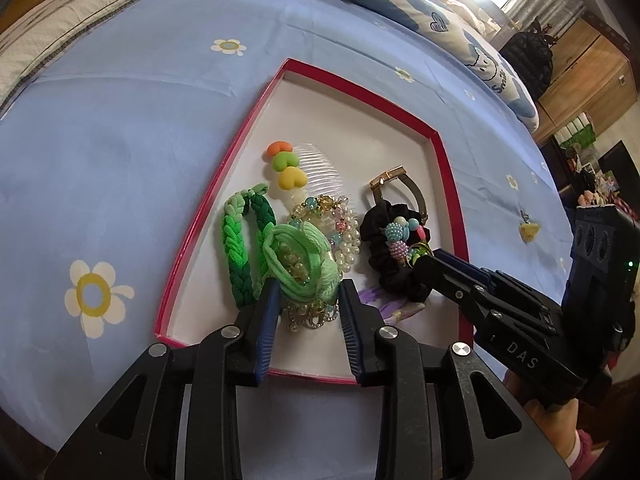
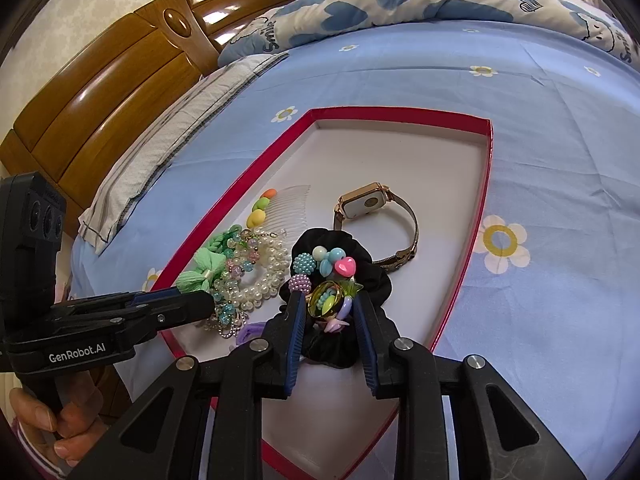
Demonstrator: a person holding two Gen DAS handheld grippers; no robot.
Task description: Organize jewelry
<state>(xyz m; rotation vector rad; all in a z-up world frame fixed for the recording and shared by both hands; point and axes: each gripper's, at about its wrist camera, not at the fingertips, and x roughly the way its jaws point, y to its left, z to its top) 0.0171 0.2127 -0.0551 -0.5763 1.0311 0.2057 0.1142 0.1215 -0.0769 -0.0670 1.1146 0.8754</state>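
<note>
On the blue flowered bedsheet (image 1: 120, 128) lies a shallow red-rimmed tray (image 1: 256, 120) with the jewelry piled toward its near end. At its left lies a braided green hair tie (image 1: 236, 248); beside it a light green hair band (image 1: 308, 268) rests on a heap of pearl bracelets (image 1: 348, 240), and the left gripper (image 1: 308, 300) stands partly open astride the band, pads apparently clear of it. Behind are a heart clip (image 1: 286, 164) and clear comb (image 1: 320, 168). Further right, the right gripper (image 2: 326, 312) stands partly open either side of a gold ring (image 2: 326, 300) on a black scrunchie (image 2: 360, 264); whether its pads touch cannot be told. A gold watch (image 2: 364, 204) lies beyond.
</note>
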